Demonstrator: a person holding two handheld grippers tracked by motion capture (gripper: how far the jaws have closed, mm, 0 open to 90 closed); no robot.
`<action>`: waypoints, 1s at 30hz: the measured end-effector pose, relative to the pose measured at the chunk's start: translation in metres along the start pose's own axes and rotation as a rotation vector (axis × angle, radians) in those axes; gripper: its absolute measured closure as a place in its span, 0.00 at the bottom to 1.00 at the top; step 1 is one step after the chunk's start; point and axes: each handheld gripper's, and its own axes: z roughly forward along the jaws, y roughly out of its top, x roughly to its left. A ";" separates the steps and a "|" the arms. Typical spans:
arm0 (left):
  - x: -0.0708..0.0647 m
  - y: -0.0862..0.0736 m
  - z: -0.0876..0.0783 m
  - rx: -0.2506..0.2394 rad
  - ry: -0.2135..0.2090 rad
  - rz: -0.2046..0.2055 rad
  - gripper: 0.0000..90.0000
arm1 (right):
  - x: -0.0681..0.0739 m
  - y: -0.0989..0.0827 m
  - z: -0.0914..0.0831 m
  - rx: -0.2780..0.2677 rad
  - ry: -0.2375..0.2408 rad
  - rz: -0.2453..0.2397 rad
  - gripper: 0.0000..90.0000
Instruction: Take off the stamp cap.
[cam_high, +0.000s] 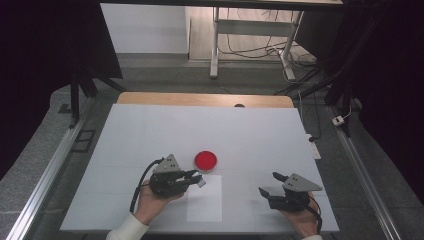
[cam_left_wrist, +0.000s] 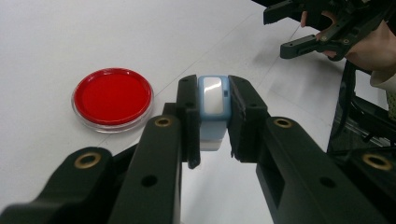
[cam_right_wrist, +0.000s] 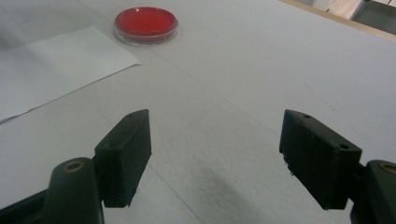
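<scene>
The small pale-blue block (cam_left_wrist: 214, 109) with a glossy white face sits pinched between the pads of the left tool (cam_left_wrist: 213, 119), its lower end clear of the desk (cam_left_wrist: 56, 42) in the left gripper view. In the high view the same tool (cam_high: 198, 178) holds it just past the near edge of a white sheet of paper (cam_high: 205, 205), which lies directly under and behind the jaws. Just ahead of the left tool, slightly to its left, rests a round red dish (cam_left_wrist: 112, 99) with a clear rim, lying flat and untouched. The right tool (cam_high: 273, 184) hovers well off to the side, jaws spread wide with nothing between them (cam_right_wrist: 215, 156). By my judgement the pick-up is done: the block is firmly gripped and lifted. What remains looks like carrying it onward and setting it down, likely at the dish or the paper; which one cannot be told.
</scene>
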 end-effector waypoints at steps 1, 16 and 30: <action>0.000 0.000 0.000 0.000 0.001 -0.002 0.84 | 0.001 0.001 0.000 0.004 -0.001 -0.002 0.28; -0.002 0.000 0.002 -0.004 -0.017 -0.009 0.84 | 0.019 0.013 0.015 -0.014 0.035 -0.015 0.27; -0.003 0.000 0.005 0.004 -0.023 -0.005 0.84 | 0.037 0.023 0.029 -0.014 0.058 -0.023 0.29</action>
